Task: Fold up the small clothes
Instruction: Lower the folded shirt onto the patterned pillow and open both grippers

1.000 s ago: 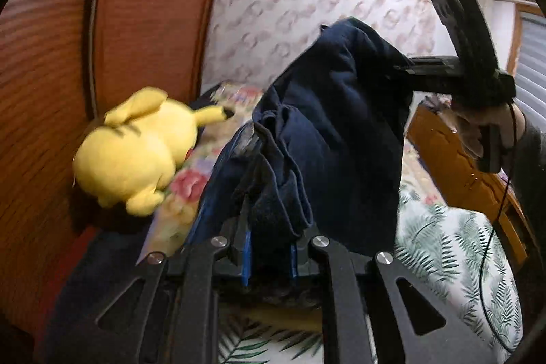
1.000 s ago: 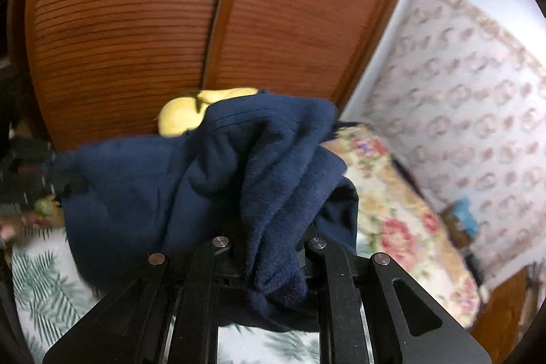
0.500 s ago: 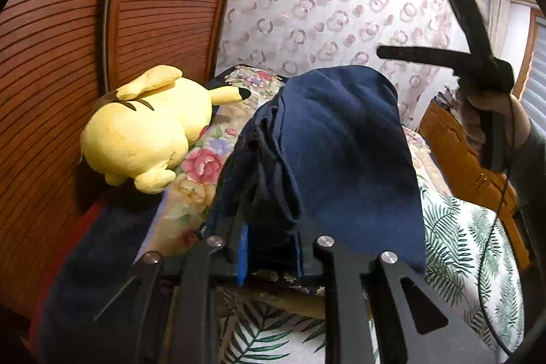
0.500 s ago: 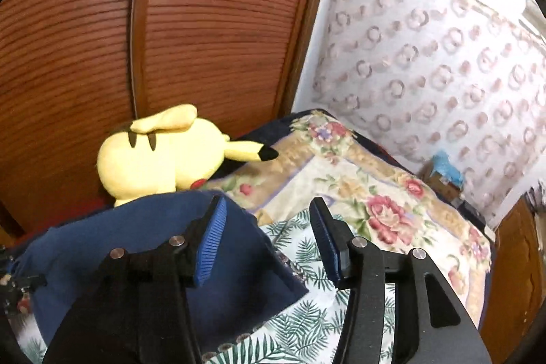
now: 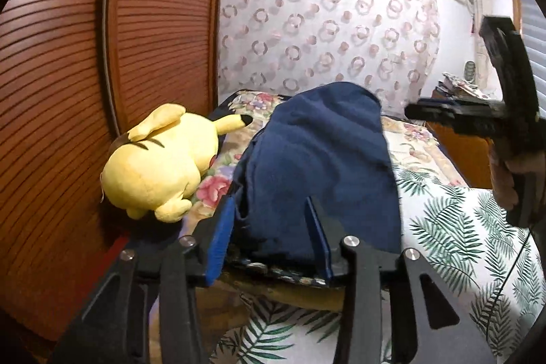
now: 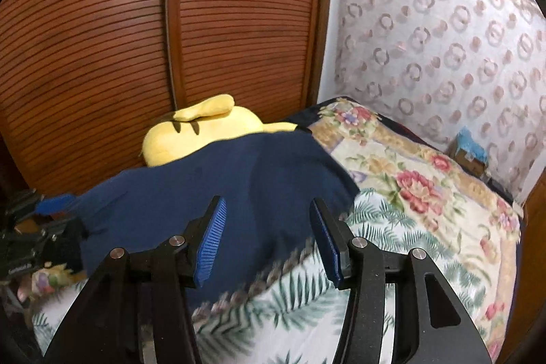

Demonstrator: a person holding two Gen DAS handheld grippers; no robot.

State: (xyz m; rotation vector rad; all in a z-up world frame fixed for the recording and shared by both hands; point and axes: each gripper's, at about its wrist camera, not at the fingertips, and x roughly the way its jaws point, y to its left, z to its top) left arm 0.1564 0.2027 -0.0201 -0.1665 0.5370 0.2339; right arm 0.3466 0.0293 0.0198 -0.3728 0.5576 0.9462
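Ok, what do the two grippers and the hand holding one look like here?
Both the left gripper and the right gripper are black, with angular cut-out fingers, silver screw heads and ribbed blue pads. In the left wrist view the right gripper has a black pistol-style handle, and a thin black cable hangs below the hand.

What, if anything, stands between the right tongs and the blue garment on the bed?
Nothing visible does. The right tongs hang open directly over the blue garment, which lies on the bed. The yellow plush toy sits behind it.
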